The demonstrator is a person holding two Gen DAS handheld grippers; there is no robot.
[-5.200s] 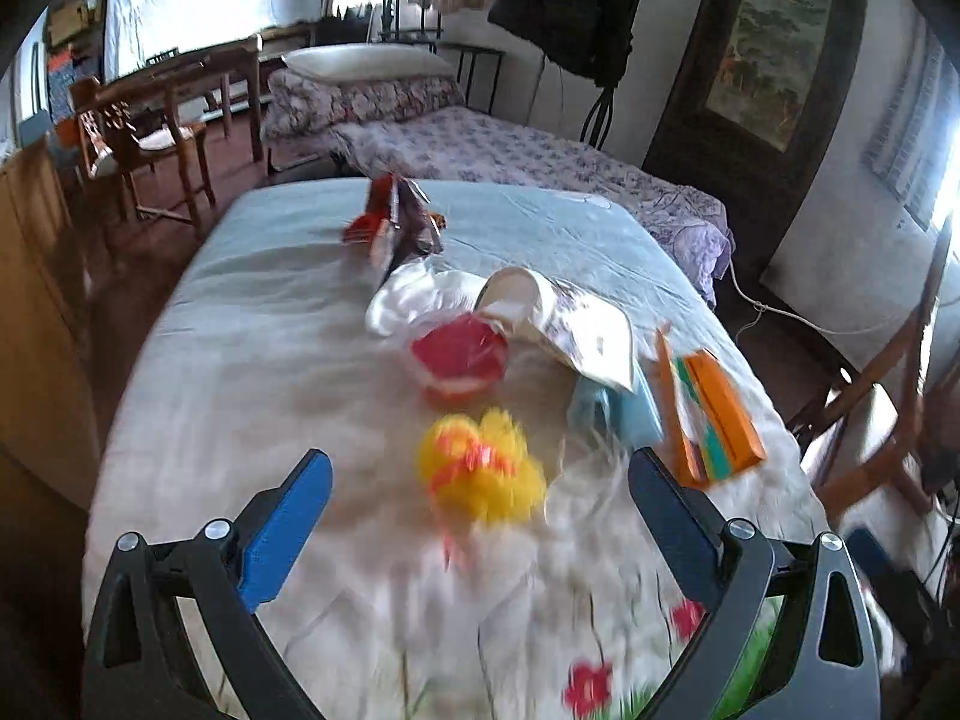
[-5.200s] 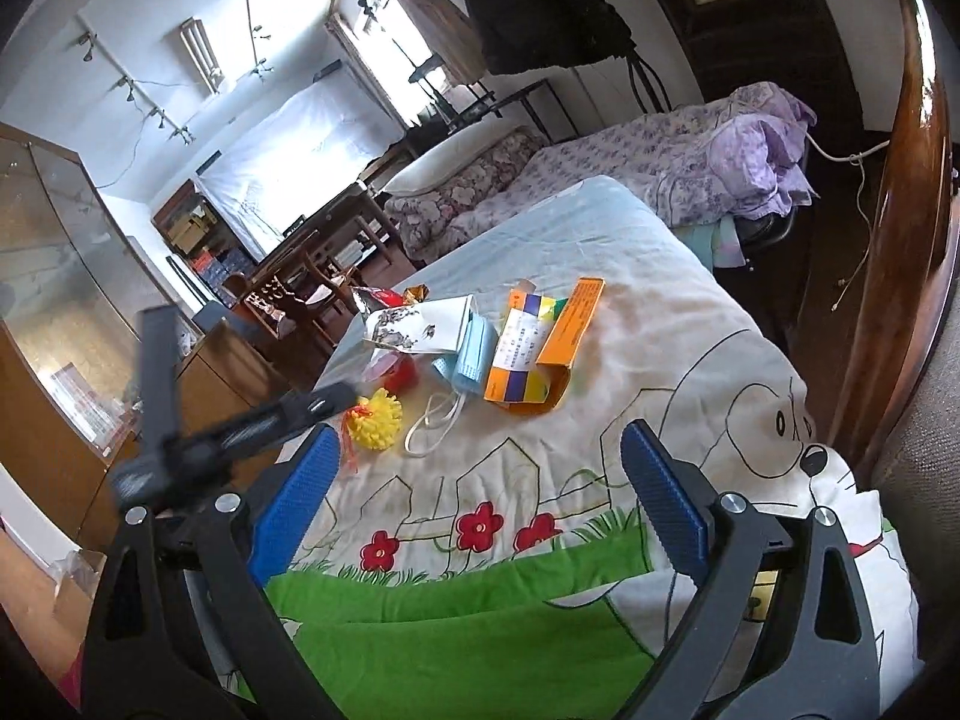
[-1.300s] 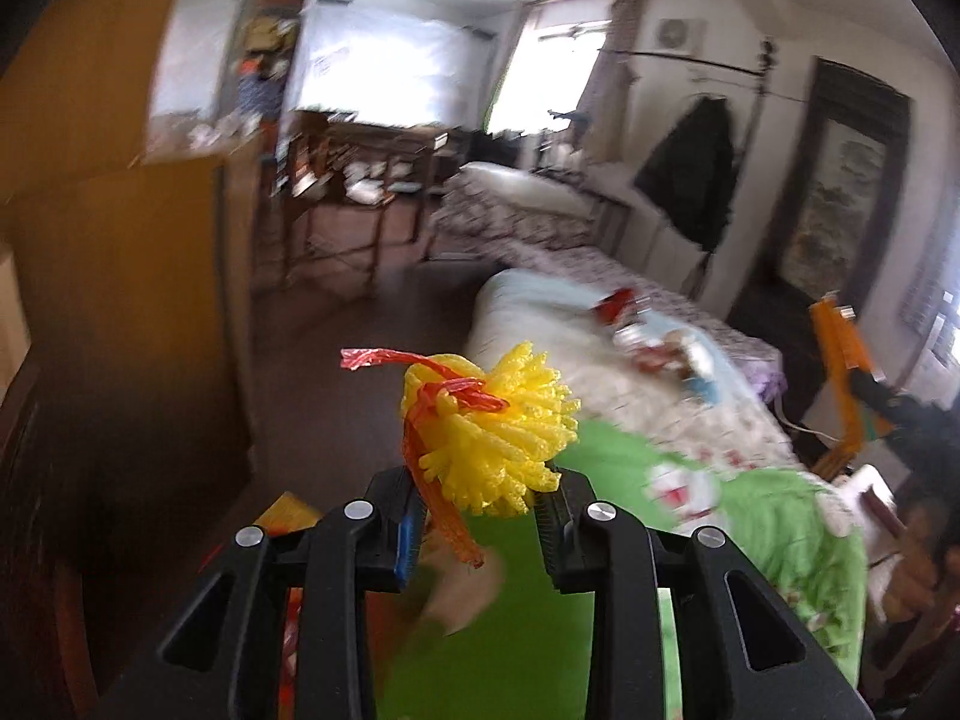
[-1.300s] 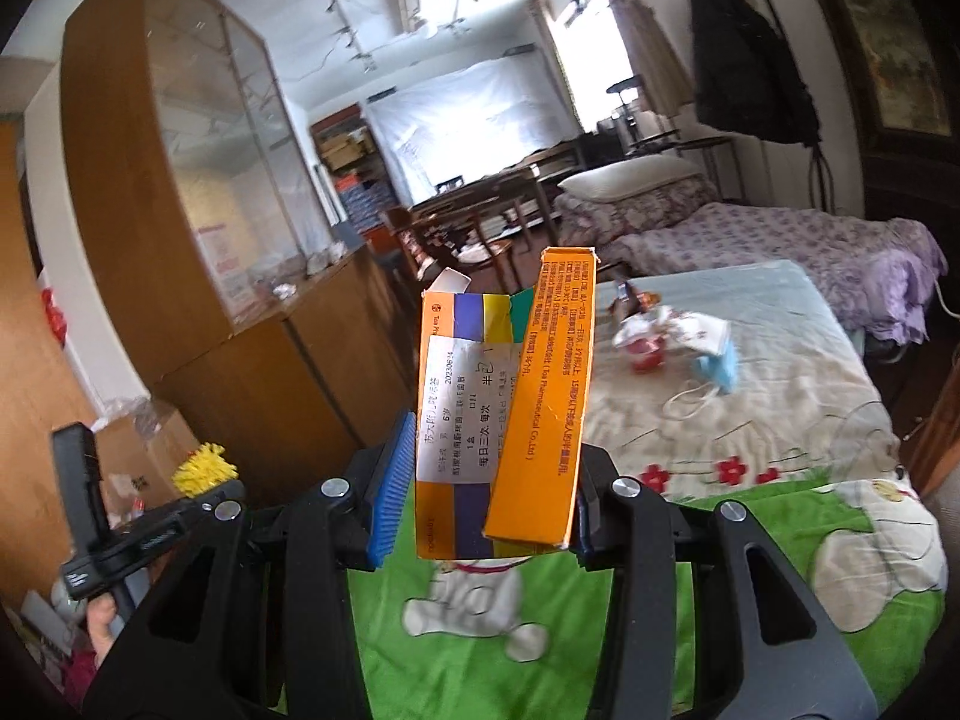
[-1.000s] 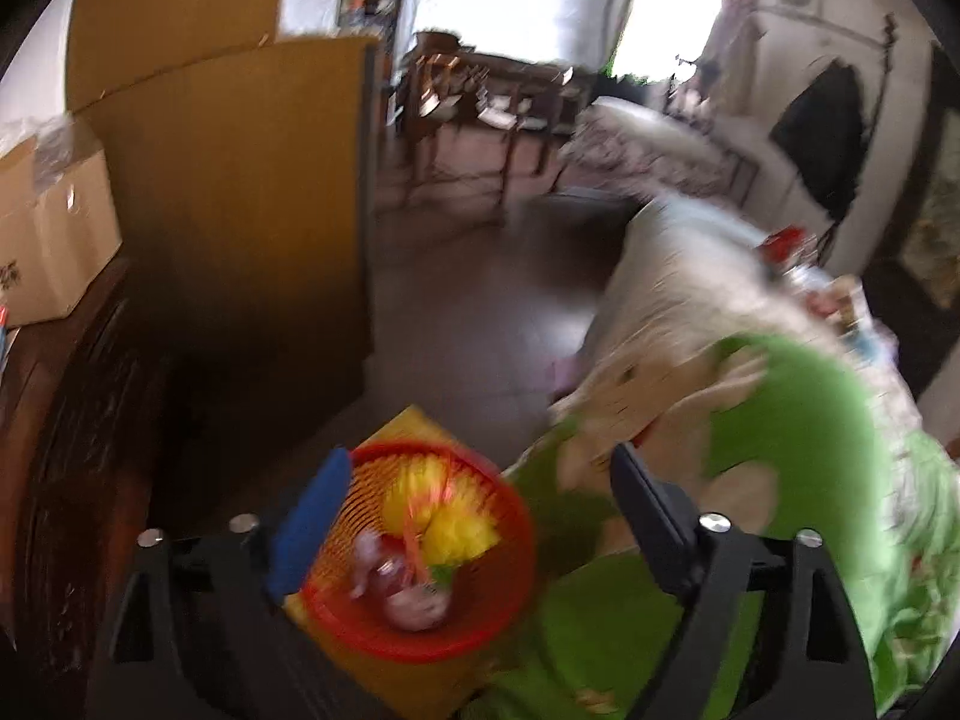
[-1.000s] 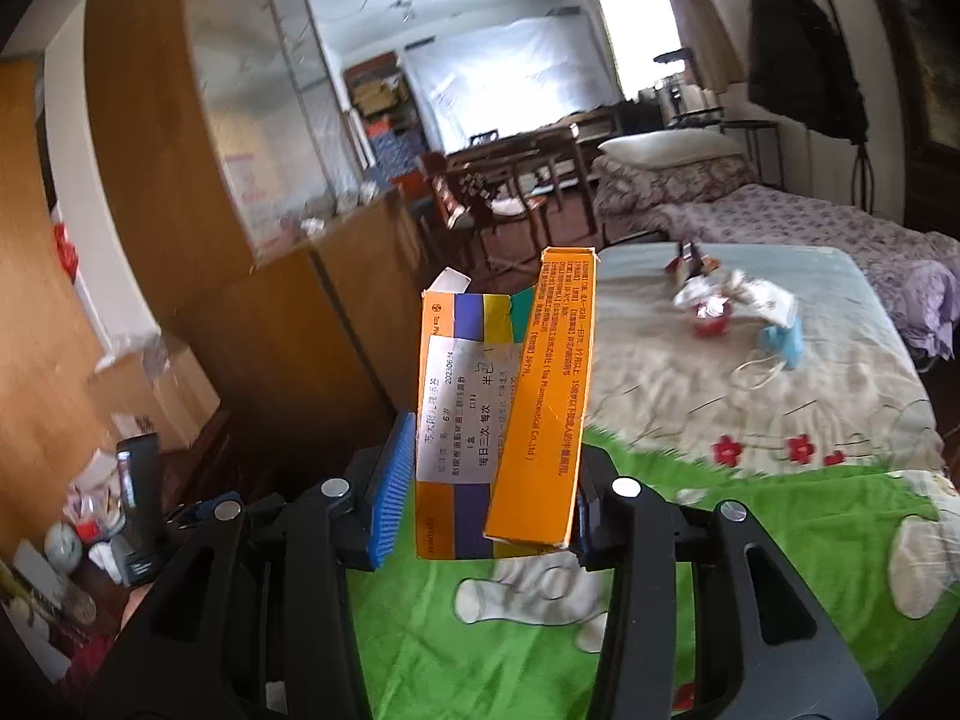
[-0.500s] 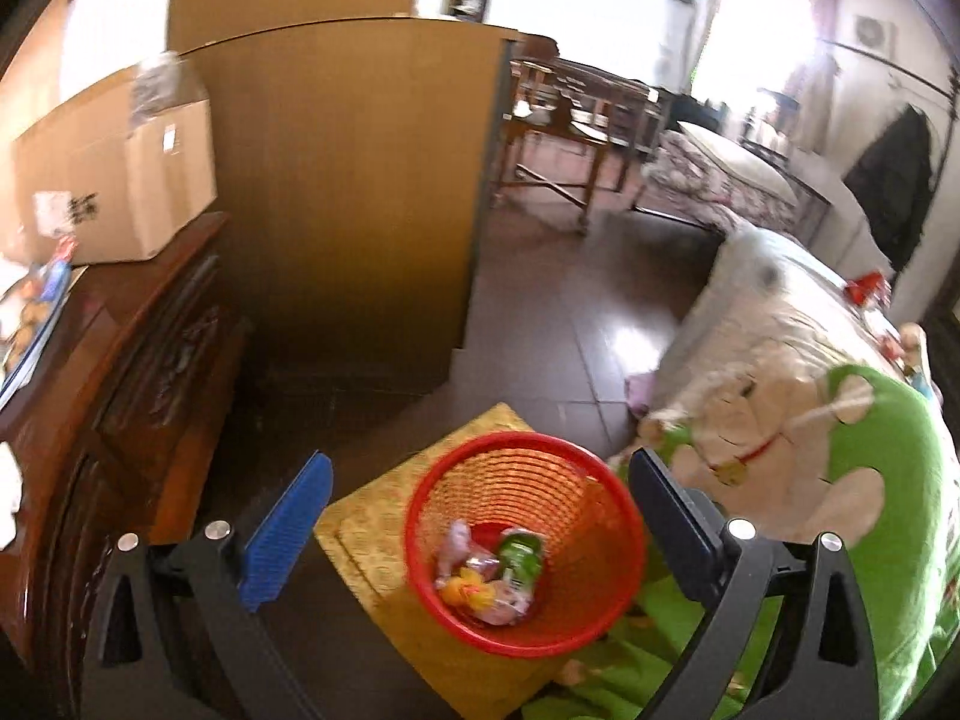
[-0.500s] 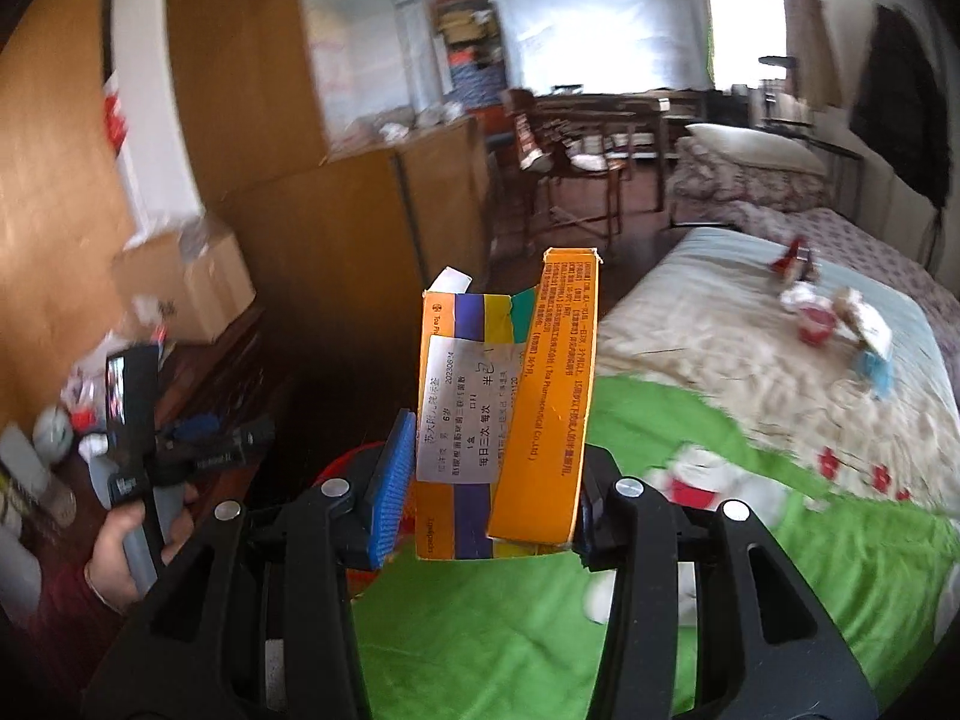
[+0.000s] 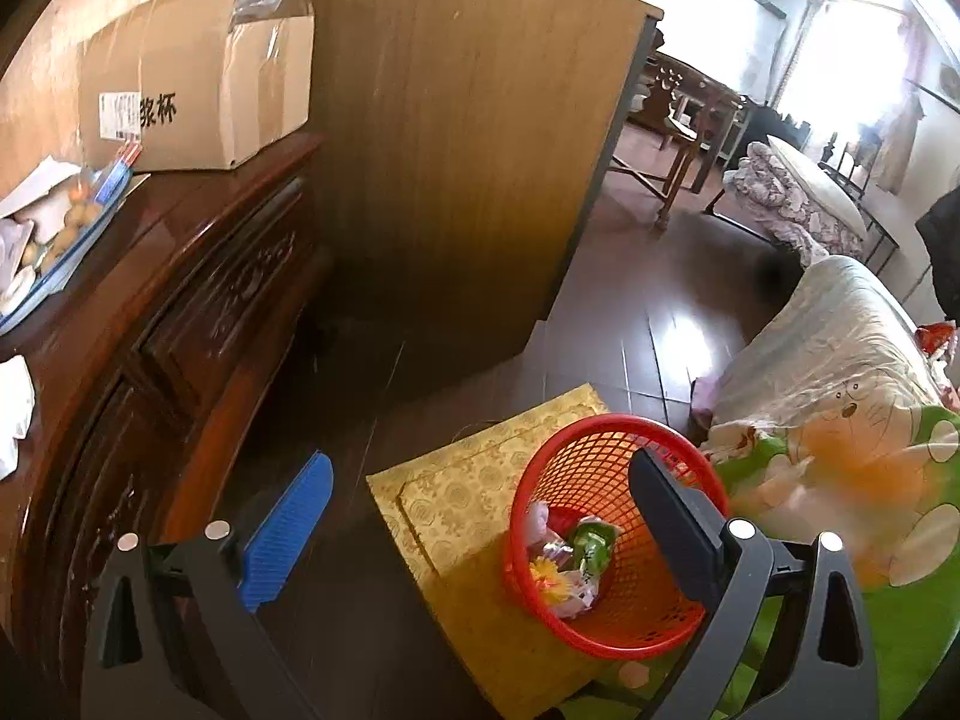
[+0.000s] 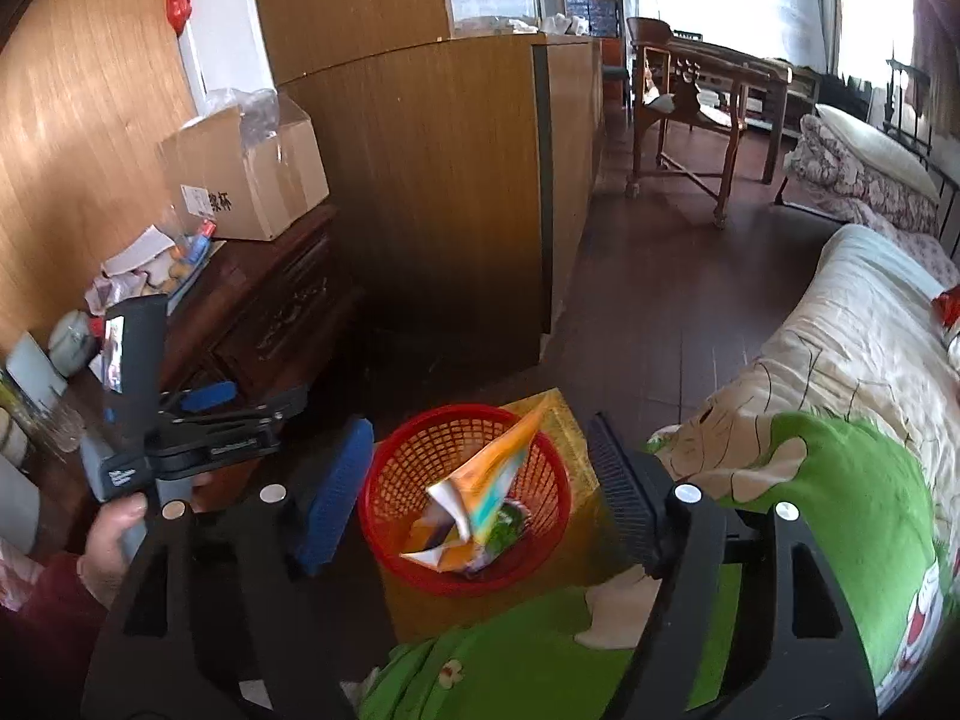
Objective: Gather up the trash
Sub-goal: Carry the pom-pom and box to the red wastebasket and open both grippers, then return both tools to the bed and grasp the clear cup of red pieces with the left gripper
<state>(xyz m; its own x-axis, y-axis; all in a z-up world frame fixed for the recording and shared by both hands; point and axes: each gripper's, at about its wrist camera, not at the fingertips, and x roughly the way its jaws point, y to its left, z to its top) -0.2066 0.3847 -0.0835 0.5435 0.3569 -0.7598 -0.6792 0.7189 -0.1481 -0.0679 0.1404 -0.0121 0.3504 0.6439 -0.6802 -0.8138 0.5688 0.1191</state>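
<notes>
A red mesh basket (image 10: 384, 480) stands on a yellow cushion (image 9: 468, 498) on the floor beside the bed. The orange and purple carton (image 10: 486, 480) tumbles into it, free of my right gripper (image 10: 480, 429), whose jaws are opening above the basket with no pad touching the carton. The yellow pom-pom (image 9: 549, 579) lies in the basket (image 9: 648, 618) among wrappers. My left gripper (image 9: 480, 462) stands open and empty, its right finger over the basket's rim. In the right wrist view a hand (image 10: 114, 534) holds that left gripper (image 10: 267, 393) left of the basket.
A dark carved cabinet (image 9: 180, 312) with a cardboard box (image 9: 198, 78) stands on the left, and a tall wooden partition (image 9: 456, 138) behind the basket. The bed's green and cream cover (image 10: 840, 480) fills the right, with red trash (image 10: 948, 300) further along it.
My right gripper has swung down over the basket and let go of the carton, which now falls in. The left gripper, having dropped the pom-pom a second ago, has shifted left of the basket.
</notes>
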